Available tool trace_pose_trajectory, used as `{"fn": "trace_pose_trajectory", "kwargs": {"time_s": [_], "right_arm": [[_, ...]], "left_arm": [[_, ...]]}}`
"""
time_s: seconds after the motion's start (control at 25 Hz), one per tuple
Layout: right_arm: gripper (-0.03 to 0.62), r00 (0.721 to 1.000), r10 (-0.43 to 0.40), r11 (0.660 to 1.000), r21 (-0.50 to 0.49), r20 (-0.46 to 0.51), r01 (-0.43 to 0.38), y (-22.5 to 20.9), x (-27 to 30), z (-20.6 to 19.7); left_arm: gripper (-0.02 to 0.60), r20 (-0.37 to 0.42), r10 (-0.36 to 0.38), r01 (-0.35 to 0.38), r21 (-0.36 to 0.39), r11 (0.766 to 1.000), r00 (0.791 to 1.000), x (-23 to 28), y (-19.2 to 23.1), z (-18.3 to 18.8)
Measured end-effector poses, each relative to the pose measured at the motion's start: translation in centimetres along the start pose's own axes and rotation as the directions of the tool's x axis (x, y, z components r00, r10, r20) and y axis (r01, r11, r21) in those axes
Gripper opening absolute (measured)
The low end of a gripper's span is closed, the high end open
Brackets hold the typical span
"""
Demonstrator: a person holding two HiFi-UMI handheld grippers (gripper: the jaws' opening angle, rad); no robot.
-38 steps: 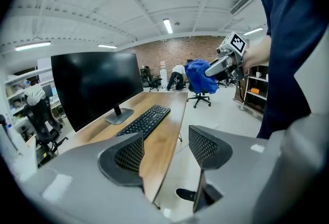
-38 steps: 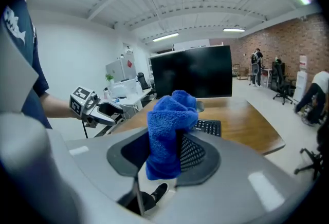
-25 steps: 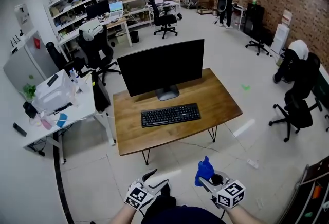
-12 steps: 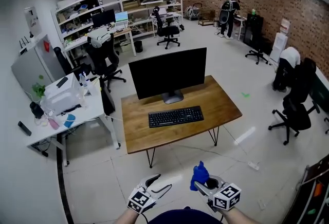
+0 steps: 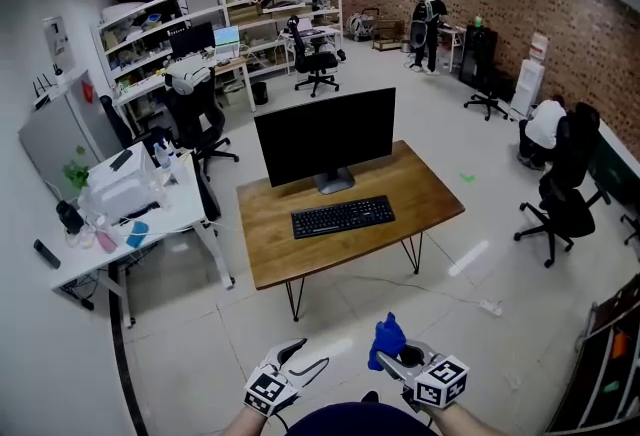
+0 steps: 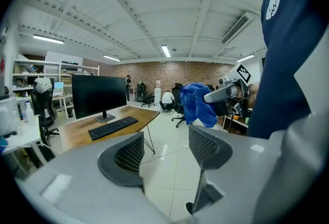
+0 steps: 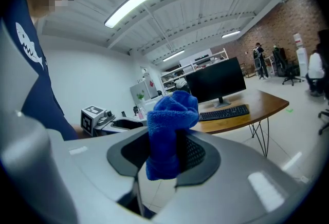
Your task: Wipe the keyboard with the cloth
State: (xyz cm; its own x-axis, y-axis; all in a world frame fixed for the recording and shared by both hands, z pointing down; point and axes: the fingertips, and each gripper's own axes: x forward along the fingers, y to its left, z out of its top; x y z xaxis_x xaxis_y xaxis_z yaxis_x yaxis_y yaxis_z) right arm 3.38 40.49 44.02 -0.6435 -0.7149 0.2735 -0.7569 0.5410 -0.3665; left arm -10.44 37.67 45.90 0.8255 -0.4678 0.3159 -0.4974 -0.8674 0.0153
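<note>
Right gripper view: crumpled blue cloth [image 7: 172,115]

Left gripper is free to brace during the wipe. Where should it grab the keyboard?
Probably the keyboard's left short end, coming in from the desk's left side. It lies flat and thin, the monitor stand sits close behind it, and there is bare wood beside that end.

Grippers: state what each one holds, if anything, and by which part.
The right gripper pinches the blue cloth by its bunched lower part. The left gripper holds nothing.
</note>
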Motion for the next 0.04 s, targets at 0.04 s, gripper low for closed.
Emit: {"fn": "trace_pose_trajectory", "kwargs": {"time_s": [0.04], "right_arm": [[0.143, 1.0, -0.005, 1.0, 0.002, 0.0, 0.005, 0.42, -0.13, -0.27]], "left_arm": [[0.267, 0.005, 0.001, -0.001, 0.0, 1.0, 1.0, -0.55, -0.06, -0.02]]}}
